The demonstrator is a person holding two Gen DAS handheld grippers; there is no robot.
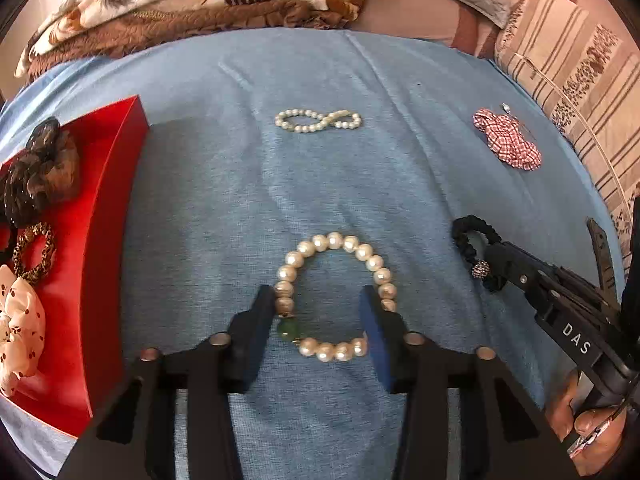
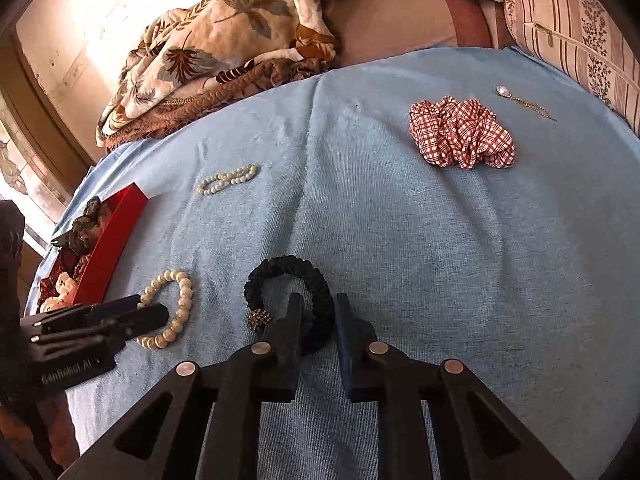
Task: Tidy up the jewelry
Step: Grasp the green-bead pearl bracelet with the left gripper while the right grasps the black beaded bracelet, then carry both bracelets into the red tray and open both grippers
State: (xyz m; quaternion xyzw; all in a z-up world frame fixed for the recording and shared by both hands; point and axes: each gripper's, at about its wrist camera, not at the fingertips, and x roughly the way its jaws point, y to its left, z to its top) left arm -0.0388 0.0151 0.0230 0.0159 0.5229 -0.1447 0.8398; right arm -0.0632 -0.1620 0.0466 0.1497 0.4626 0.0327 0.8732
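Two hand-held grippers over jewelry beside the red box (image 1: 108, 208)
Left hand-held gripper (image 1: 320, 312) straddles the pearl bracelet (image 1: 336, 296), jaws apart; right hand-held gripper (image 2: 318, 316) nearly closed around the black scrunchie (image 2: 296, 280)

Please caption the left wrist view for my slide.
Left claw open around pearl bracelet on blue cloth, red box alongside.

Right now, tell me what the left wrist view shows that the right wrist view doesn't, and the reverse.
Only the left wrist view shows the white dotted scrunchie in the red box clearly, and a hand on the right gripper. Only the right wrist view clearly shows the pearl pendant on its chain, and the window. Both show the large pearl bracelet, black bracelet, small pearl bracelet and checked scrunchie.
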